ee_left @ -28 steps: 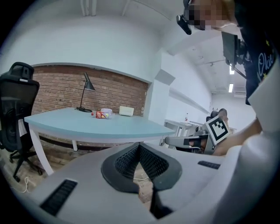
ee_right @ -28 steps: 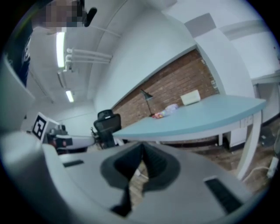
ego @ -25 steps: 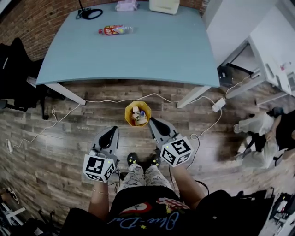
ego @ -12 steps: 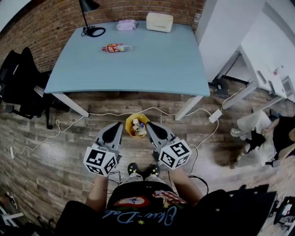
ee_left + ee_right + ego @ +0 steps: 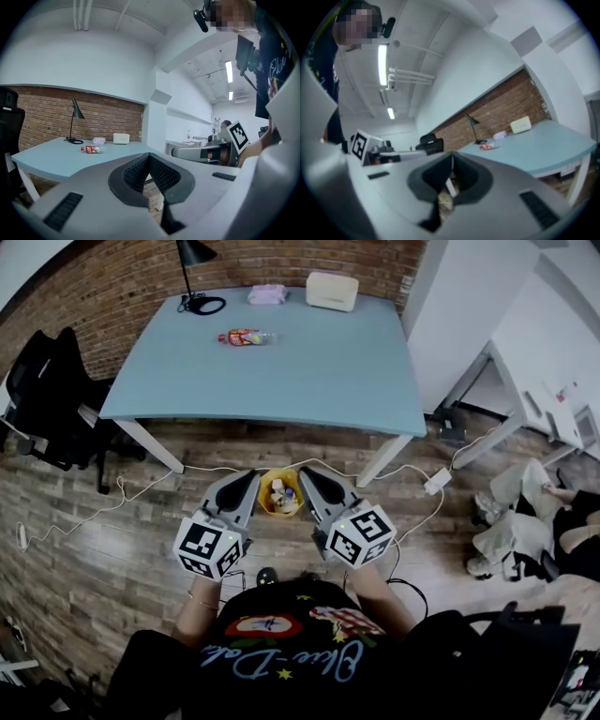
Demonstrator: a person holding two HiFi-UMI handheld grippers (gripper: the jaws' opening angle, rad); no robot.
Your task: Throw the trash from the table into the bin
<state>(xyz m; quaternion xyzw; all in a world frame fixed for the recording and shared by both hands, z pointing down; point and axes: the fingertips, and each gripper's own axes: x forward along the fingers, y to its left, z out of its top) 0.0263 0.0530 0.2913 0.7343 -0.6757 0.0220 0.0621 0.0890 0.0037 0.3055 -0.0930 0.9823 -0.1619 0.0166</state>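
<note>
The left claw and right claw are both clenched on nothing, flanking the small yellow bin on the floor. Likely step: fetching the next piece. The clear plastic bottle with a red label lies on its side far across the pale blue tabletop, long axis left-right in the head view, cap end unclear. Next, one claw must reach, open, and close across its girth.
</note>
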